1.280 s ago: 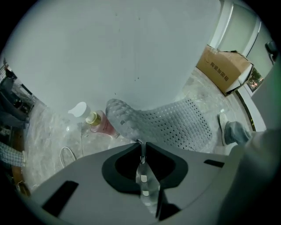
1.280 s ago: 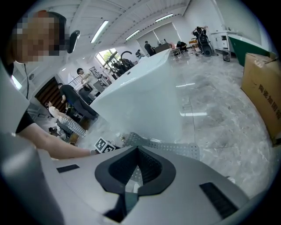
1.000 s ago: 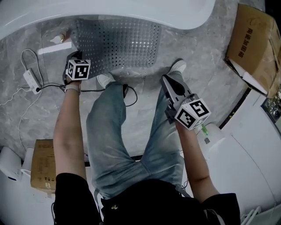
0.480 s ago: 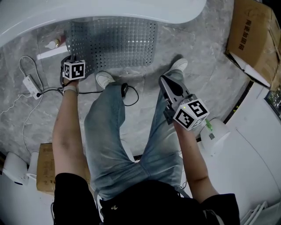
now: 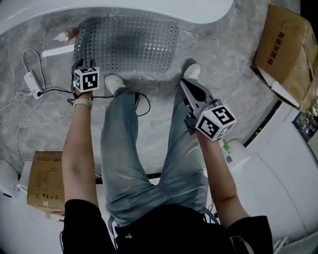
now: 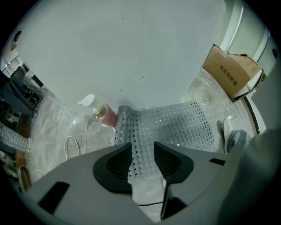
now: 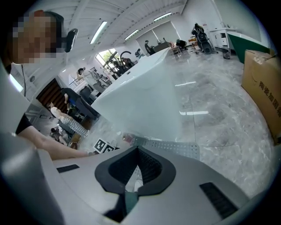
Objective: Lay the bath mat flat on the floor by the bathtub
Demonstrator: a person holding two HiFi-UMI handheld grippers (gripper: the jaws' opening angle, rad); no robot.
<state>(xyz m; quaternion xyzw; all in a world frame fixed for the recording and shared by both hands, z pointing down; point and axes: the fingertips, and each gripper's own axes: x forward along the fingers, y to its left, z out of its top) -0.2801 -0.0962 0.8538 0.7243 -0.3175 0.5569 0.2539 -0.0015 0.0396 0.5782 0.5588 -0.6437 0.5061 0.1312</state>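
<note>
The bath mat (image 5: 126,47), clear and full of holes, lies spread on the marble floor against the white bathtub (image 5: 124,7). My left gripper (image 5: 78,64) hovers over the mat's near left corner. In the left gripper view the mat (image 6: 175,125) shows through the gap of the left gripper (image 6: 142,160); its jaws have just been opening and stand open, with no pad touching the mat. My right gripper (image 5: 185,85) hangs above the person's right leg, shut and empty. In the right gripper view the right gripper (image 7: 137,165) points toward the mat (image 7: 171,148).
A pink bottle (image 5: 63,35) stands at the mat's far left corner. A power strip (image 5: 31,79) with cables lies to the left. Cardboard boxes sit at the right (image 5: 283,49) and lower left (image 5: 44,181). The person's shoes (image 5: 113,83) rest at the mat's near edge.
The left gripper's jaws have opened and let go of the mat's near left corner, and the gripper has risen a little. The right gripper has stayed put.
</note>
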